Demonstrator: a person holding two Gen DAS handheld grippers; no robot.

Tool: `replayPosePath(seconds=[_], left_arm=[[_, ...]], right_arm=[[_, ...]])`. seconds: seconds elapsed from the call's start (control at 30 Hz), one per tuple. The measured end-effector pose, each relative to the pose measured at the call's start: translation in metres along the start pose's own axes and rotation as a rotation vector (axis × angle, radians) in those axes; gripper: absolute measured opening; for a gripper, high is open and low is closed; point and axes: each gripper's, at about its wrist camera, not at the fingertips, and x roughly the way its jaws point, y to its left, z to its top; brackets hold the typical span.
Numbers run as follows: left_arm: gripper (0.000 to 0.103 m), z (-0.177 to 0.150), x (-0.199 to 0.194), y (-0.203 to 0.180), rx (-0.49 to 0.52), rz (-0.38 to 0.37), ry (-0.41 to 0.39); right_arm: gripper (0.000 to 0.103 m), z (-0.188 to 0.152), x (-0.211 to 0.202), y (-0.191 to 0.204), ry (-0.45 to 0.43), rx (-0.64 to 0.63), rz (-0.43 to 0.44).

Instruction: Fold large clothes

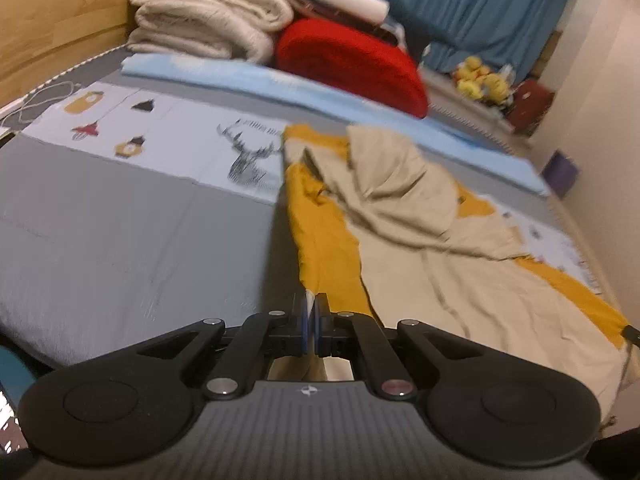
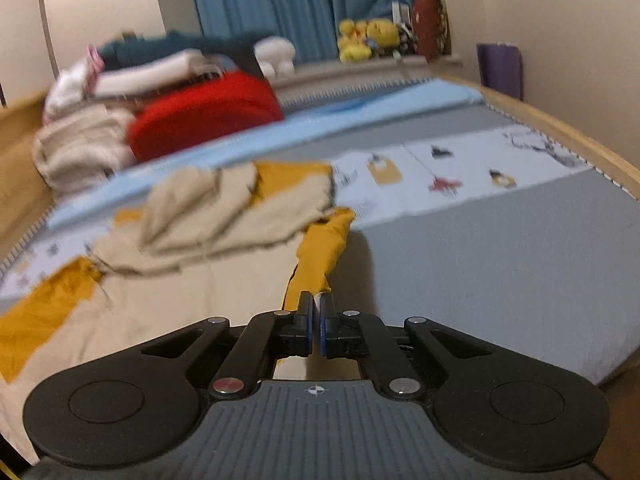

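Note:
A large beige and mustard-yellow garment (image 1: 420,240) lies spread and partly bunched on the grey bed (image 1: 120,240). My left gripper (image 1: 311,312) is shut on a yellow edge of the garment, which stretches taut away from the fingers. In the right wrist view the same garment (image 2: 192,232) lies to the left, and my right gripper (image 2: 317,312) is shut on another yellow edge of it, lifted off the bed (image 2: 500,272).
A folded cream blanket (image 1: 200,12), a red cushion (image 1: 352,64) and a light blue folded sheet (image 1: 280,84) lie along the far side. Yellow plush toys (image 2: 368,38) sit on a ledge below blue curtains (image 2: 300,0). A wooden bed frame (image 2: 560,128) borders the mattress.

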Motion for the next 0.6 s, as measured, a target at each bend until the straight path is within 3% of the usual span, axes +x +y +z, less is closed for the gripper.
replayPosePath(seconds=[0.2, 0.43, 0.53, 0.6], left_arm=[[0.002, 0.014, -0.058, 0.008, -0.004, -0.099, -0.004], [0.002, 0.009, -0.137, 0.032, -0.037, -0.164, 0.011], [0.002, 0.009, -0.143, 0.046, -0.094, -0.176, 0.028], [0.002, 0.013, -0.128, 0.053, -0.132, -0.179, 0.05]], right_arm=[[0.002, 0.024, -0.052, -0.002, -0.054, -0.006, 0.088], [0.001, 0.02, -0.133, -0.025, -0.092, 0.069, 0.151], [0.001, 0.017, -0.151, -0.034, -0.1, 0.114, 0.157], [0.001, 0.018, -0.149, -0.039, -0.091, 0.15, 0.161]])
